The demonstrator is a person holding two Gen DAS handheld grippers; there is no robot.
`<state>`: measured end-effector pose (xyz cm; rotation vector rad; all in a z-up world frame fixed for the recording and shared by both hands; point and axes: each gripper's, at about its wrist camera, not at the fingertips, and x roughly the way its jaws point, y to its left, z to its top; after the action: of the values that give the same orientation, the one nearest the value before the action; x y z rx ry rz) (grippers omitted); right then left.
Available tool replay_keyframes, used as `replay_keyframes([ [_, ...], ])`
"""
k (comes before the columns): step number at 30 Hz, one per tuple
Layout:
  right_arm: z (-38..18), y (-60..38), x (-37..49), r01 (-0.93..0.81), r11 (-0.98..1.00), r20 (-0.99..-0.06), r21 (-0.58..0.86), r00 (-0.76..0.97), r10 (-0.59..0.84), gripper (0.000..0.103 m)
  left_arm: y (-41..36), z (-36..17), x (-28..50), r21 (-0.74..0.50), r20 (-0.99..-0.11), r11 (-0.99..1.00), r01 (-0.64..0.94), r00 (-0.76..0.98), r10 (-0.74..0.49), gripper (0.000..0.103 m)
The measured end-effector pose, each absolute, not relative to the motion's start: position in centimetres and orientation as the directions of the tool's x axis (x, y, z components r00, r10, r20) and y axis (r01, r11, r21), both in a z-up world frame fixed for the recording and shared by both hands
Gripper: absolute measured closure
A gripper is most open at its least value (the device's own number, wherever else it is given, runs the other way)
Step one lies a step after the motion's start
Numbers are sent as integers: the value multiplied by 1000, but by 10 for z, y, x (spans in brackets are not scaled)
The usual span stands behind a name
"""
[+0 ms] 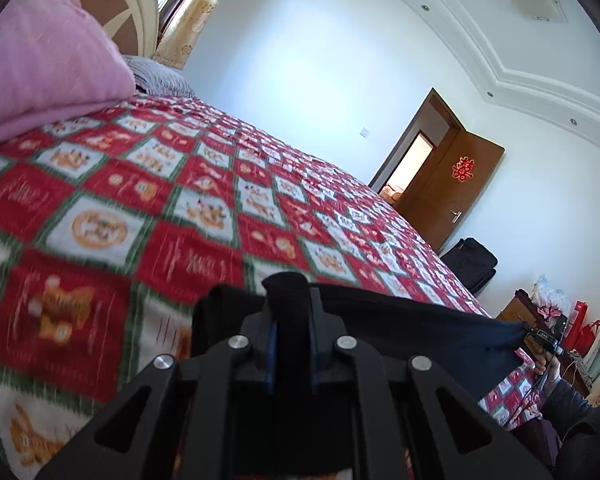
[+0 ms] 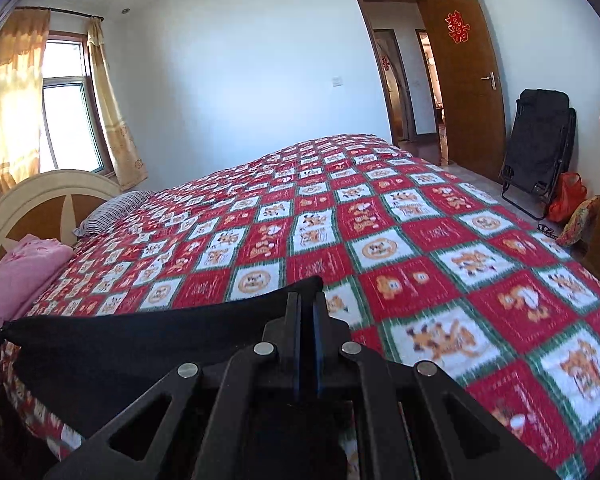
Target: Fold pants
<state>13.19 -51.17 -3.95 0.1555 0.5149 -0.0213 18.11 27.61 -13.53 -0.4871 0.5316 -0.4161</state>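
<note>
The black pants (image 1: 412, 328) hang stretched between my two grippers above the near edge of the bed. My left gripper (image 1: 290, 296) is shut on one end of the pants, with black cloth bunched over its fingertips. My right gripper (image 2: 306, 308) is shut on the other end of the pants (image 2: 140, 340), which run off to the left as a taut black band. In the left wrist view the right gripper (image 1: 540, 334) shows far right, holding the cloth's end. The lower part of the pants is hidden behind the gripper bodies.
The bed has a red, white and green checked quilt (image 2: 400, 240). A folded pink blanket (image 1: 48, 80) and a striped pillow (image 2: 112, 210) lie near the headboard (image 2: 40, 204). A folded black chair (image 2: 540, 152), bags (image 2: 566, 196) and an open wooden door (image 2: 464, 68) stand beyond the bed.
</note>
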Motion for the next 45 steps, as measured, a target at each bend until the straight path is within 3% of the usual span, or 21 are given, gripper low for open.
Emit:
replay_keyframes([
  [8, -53, -510, 108, 62, 997, -561, 40, 827, -29, 98, 279, -161, 166, -534, -401, 810, 241, 772, -493, 90],
  [15, -65, -516, 90, 85, 996, -591, 31, 805, -50, 98, 275, -166, 159, -449, -446, 858, 252, 769, -459, 87],
  [22, -75, -520, 74, 124, 992, -648, -2, 755, -96, 97, 275, -165, 142, -288, -504, 929, 230, 789, -352, 53],
  [25, -70, -527, 59, 184, 983, -639, -20, 753, -154, 95, 281, -168, 130, -212, -535, 956, 205, 794, -289, 36],
  [26, -67, -530, 53, 207, 978, -631, -17, 757, -171, 95, 283, -169, 126, -193, -540, 961, 197, 797, -271, 34],
  [27, -63, -533, 47, 240, 971, -619, -21, 759, -201, 91, 285, -170, 123, -178, -547, 966, 190, 796, -258, 34],
  [30, -50, -530, 32, 301, 953, -592, -25, 764, -257, 46, 290, -175, 115, -137, -567, 977, 164, 795, -214, 34],
  [31, -45, -522, 30, 294, 955, -582, -28, 772, -255, 45, 292, -177, 112, -134, -569, 980, 150, 798, -200, 34],
  [33, -39, -498, 33, 253, 966, -578, -46, 783, -232, 45, 295, -178, 108, -135, -567, 983, 126, 804, -181, 33],
  [38, -38, -376, 69, -43, 994, -622, -97, 783, -27, 45, 305, -179, 103, -161, -561, 986, 53, 817, -136, 33],
  [45, -95, -175, 105, -474, 859, -720, -193, 664, 204, 45, 296, -151, 93, -262, -474, 963, 69, 860, -190, 32],
])
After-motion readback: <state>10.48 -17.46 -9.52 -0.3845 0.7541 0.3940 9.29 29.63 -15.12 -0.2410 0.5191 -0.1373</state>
